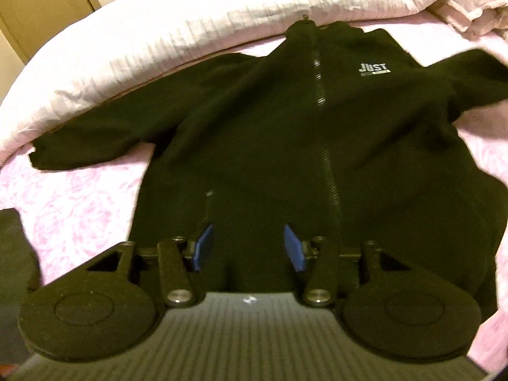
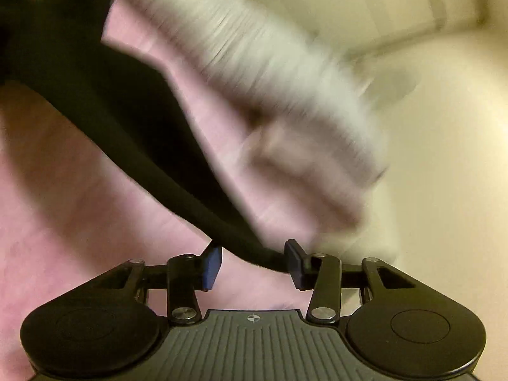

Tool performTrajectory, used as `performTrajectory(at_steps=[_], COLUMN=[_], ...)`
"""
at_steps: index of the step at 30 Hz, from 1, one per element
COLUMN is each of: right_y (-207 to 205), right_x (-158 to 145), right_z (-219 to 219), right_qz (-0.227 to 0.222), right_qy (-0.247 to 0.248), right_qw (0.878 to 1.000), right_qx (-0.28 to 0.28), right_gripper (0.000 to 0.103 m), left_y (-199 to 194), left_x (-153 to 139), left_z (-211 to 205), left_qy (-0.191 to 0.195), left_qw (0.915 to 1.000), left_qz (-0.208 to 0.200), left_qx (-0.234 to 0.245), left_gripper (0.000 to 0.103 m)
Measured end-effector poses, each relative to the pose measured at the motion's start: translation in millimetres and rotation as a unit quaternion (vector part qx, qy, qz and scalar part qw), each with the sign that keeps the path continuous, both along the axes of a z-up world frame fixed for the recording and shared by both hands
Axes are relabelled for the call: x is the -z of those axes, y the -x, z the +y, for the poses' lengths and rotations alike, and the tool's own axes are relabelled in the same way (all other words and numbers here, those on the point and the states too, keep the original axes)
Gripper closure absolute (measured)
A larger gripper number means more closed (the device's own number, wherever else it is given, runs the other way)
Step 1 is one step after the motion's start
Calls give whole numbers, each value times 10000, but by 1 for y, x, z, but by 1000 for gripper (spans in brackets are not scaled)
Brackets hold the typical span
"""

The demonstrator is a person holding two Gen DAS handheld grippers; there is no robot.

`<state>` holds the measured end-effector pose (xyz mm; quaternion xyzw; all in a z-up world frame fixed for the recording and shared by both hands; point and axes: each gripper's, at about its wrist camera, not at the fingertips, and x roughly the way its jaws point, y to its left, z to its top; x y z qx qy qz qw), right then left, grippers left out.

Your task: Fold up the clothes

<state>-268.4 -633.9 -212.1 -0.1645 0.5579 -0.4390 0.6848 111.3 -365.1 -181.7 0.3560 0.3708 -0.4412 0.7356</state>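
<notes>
1. One pink patterned bed sheet under everything, soft and loose. Likely to bunch and ride along with any drag across it, spoiling a flat fold.
2. Behind it, a pale rolled duvet, right up against the collar end. Apt to snag a flap carried too far that way.
3. On the sheet, front up and zipped, the black fleece jacket, sleeves out to both sides. Thick pile, so prone to spring out of any crease not pressed down.
4. In the blurred right wrist view, a black sleeve, seemingly raised off the sheet and running down to the right tongs. Jaws spread, cloth against one pad only, not pinched. Risk of slipping free and dropping in a heap.
5. Over the jacket's lower front, the left tongs, spread, nothing pinched. Risk in closing here: a bite on the top layer alone, peeling front from back.
6. Down the middle, the zip, stiffer than the fleece. Likely to buckle under a fold laid askew.
</notes>
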Motion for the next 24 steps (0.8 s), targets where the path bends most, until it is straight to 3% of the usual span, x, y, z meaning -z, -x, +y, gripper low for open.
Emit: performTrajectory(at_steps=[2,4,7,10,11,13,15,19,22,24], right_y=[0,-9,-23,-36,-40,-51,-64,-84,-92,-95], right_x=[7,13,22,34,38,51,67,88,88,85], right_z=[26,59,109,154,166,179,186,182,179,178], right_qz=[-524,-1212,-2263,-3118,-3218,-3251,-3114,-3276,-3421,-3395], right_qy=[-658,-1556,-3076,-4434,-4662,-4915,-4939,-4909,-4878,-4911], right_qw=[9961,9798,9231,8382,8219,8061,8104,8039,7959,7905], right_qx=[259,329,467,591,597,546,482,739,1072,1367], right_gripper=[58,58,58,53,52,50,49,49,49,68], left_y=[-11,-25,-55,-81,-88,-98,-103,-111,-110,-103], left_x=[3,2,9,18,21,27,35,56,65,69], left_z=[13,34,71,106,117,134,146,161,164,163], left_qy=[-105,-224,-327,-397,-435,-550,-615,-658,-529,-517], left_qw=[9999,9994,9972,9916,9891,9846,9834,9780,9677,9648], left_qz=[-95,-110,211,816,1022,1368,1511,1888,2389,2514], left_qx=[-57,-237,-638,-921,-968,-943,-790,-597,-610,-566], left_gripper=[53,52,47,44,41,39,39,40,59,79])
